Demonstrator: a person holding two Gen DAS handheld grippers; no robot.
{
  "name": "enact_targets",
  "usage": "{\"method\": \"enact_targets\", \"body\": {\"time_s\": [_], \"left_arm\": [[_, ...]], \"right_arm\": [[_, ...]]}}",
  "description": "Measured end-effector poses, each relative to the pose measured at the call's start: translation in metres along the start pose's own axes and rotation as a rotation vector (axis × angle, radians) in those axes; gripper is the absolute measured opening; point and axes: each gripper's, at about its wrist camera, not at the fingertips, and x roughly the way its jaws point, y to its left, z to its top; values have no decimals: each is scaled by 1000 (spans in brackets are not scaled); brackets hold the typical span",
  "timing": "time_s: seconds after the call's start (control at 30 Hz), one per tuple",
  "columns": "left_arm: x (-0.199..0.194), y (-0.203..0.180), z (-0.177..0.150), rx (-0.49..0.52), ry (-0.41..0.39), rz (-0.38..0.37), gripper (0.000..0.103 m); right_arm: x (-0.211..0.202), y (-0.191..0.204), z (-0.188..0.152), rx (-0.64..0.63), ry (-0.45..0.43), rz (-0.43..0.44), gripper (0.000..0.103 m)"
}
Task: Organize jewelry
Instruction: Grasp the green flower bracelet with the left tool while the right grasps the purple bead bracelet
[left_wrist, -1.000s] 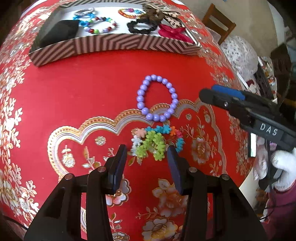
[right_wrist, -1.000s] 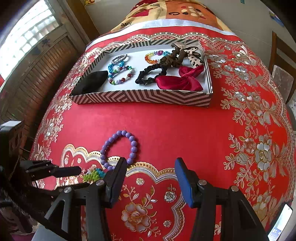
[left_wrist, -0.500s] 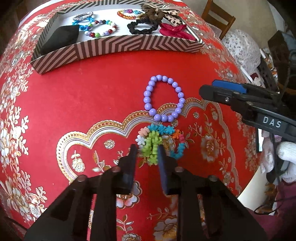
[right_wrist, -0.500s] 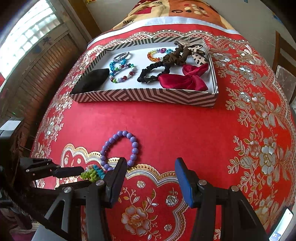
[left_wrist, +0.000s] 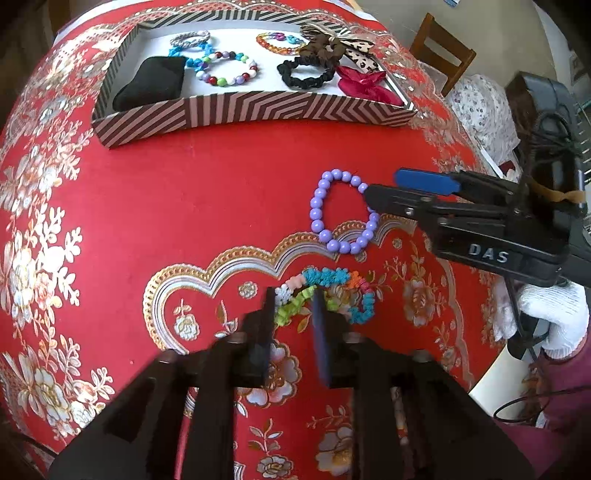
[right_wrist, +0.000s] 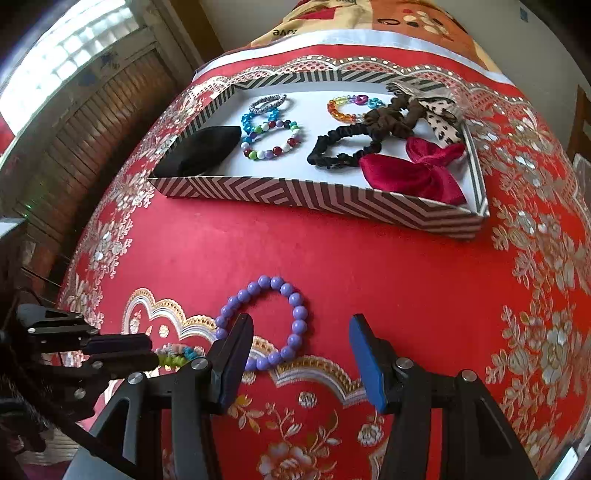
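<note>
A multicoloured flower-bead bracelet (left_wrist: 325, 275) lies on the red patterned tablecloth. My left gripper (left_wrist: 293, 306) points down at it, and its jaws are opening with the green stretch of the bracelet between the fingertips. Red cloth shows in the gap. In the right wrist view this bracelet (right_wrist: 181, 352) lies just past the left gripper (right_wrist: 153, 349). A purple bead bracelet (left_wrist: 317, 214) lies farther out. My right gripper (right_wrist: 301, 347) is open over the purple bracelet (right_wrist: 299, 325), with one finger covering its near left beads. In the left wrist view the right gripper (left_wrist: 384, 188) hides the bracelet's right side.
A chevron-striped box (left_wrist: 258, 110) at the far side holds a black pouch (left_wrist: 151, 83), bead bracelets, scrunchies and a red bow (right_wrist: 413, 173). A white-gloved hand (left_wrist: 554, 314) holds the right gripper at the table's right edge. A wooden chair (left_wrist: 443, 55) stands beyond.
The left jaws narrowed around the green part of the multicoloured bracelet, then widened a little. The right gripper moved left until its tip overlapped the purple bracelet.
</note>
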Motion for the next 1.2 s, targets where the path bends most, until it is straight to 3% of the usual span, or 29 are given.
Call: {"method": "enact_targets", "body": {"time_s": [0.03,0.3,0.47,0.57,0.93,1.2], "left_arm": [[1,-2,0,7,-2,9,33],[22,-12,2,31,57,19,33],[22,-4,5,-9,47,13,12],[20,2,4,-33,45,1,12],[-27,-2,8,-9,-66,-6,12],[-52,-3,20,7,-129,25,12]], "right_arm": [[2,1,1,-5,1,-5,52],[15,7,6,-59,15,-37,52],[18,13,2,-126,-16,-88,31],[17,12,1,-145,-26,-91,9],[-33,7,10,-87,-123,12,9],[-69,16,18,-101,-196,9,9]]}}
